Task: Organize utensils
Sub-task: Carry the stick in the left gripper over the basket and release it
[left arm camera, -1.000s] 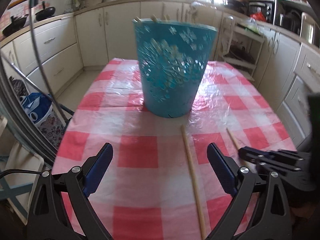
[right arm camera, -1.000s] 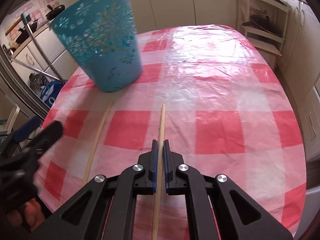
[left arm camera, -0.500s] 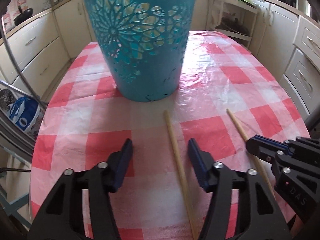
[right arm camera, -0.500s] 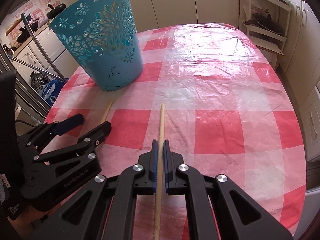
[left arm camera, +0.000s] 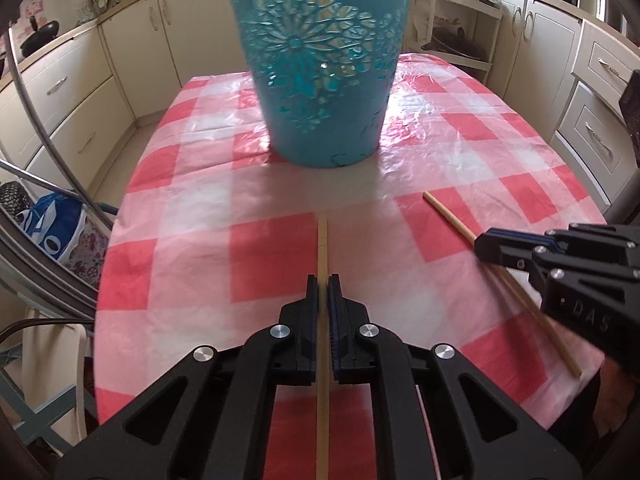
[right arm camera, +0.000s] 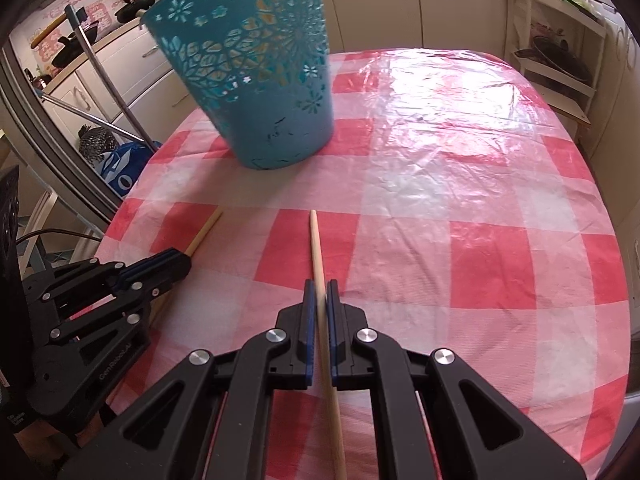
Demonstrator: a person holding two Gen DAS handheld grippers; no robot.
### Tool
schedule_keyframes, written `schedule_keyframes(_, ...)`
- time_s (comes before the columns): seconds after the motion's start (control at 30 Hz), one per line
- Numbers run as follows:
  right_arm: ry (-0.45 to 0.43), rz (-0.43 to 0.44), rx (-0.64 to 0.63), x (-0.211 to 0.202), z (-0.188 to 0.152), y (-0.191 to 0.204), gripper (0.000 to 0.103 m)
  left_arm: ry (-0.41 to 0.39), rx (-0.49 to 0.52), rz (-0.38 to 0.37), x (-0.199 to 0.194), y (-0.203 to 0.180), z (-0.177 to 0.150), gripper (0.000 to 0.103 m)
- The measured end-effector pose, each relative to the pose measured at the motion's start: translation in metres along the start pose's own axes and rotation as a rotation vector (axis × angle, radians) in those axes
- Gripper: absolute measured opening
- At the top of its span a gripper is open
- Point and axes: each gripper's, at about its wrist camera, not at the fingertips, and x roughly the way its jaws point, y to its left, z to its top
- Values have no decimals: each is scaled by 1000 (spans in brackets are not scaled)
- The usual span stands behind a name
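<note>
A teal cut-out basket [left arm camera: 320,60] stands on the red-and-white checked tablecloth [left arm camera: 192,184]; it also shows in the right wrist view [right arm camera: 256,76]. My left gripper [left arm camera: 323,282] is shut on a wooden chopstick [left arm camera: 322,248] lying along the table. My right gripper [right arm camera: 319,286] is shut on the other wooden chopstick [right arm camera: 316,244]. In the left wrist view the right gripper [left arm camera: 486,246] holds its chopstick [left arm camera: 448,216] at the right. In the right wrist view the left gripper [right arm camera: 178,262] holds its chopstick [right arm camera: 206,230] at the left.
Cream kitchen cabinets [left arm camera: 68,92] ring the table. A white open shelf rack [right arm camera: 560,52] stands at the far right. A blue bag [left arm camera: 52,228] and metal poles [left arm camera: 36,120] stand left of the table edge.
My left gripper has come down over the left chopstick and shut on it. My right gripper has stayed shut on its chopstick, with little movement.
</note>
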Motion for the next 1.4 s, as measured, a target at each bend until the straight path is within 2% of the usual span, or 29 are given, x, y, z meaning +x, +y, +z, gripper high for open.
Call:
schedule_keyframes(0.1,1,9,-18,2,0,7,6,4,-7,-2,-5,12,-6,5)
schedule_keyframes(0.33,-6,0,-41,6,0,14,7,-3,19,33,-2,11,-3,5)
schedule_keyframes(0.43,-11,-29,-73,6,-1,19,7,-9,-23,-58,-8,18,-1,5)
schedule_keyframes(0.5,-8,-32,-72,7,0,19,7,-78,-36,-96,-28,22,2,5)
schedule_keyframes(0.67,-4,-14,-41,7,1,15,7,-406,-132,-248,-113,51,30,5)
schedule_keyframes(0.77,-4,-4,-26,7,2,13,7,-570,-179,-272,-147,61,59,5)
schedule_keyframes(0.83,-3,0,-23,7,2,14,7,-669,-200,-262,-162,64,86,5)
schedule_keyframes(0.97,-4,8,-18,7,4,13,7,-791,-246,-240,-162,61,138,5)
schedule_keyframes(1.17,-9,23,-11,9,6,12,7,-853,-381,-228,-131,69,192,5)
schedule_keyframes(1.4,-12,21,-17,11,6,14,7,-786,-403,-182,-77,65,210,5)
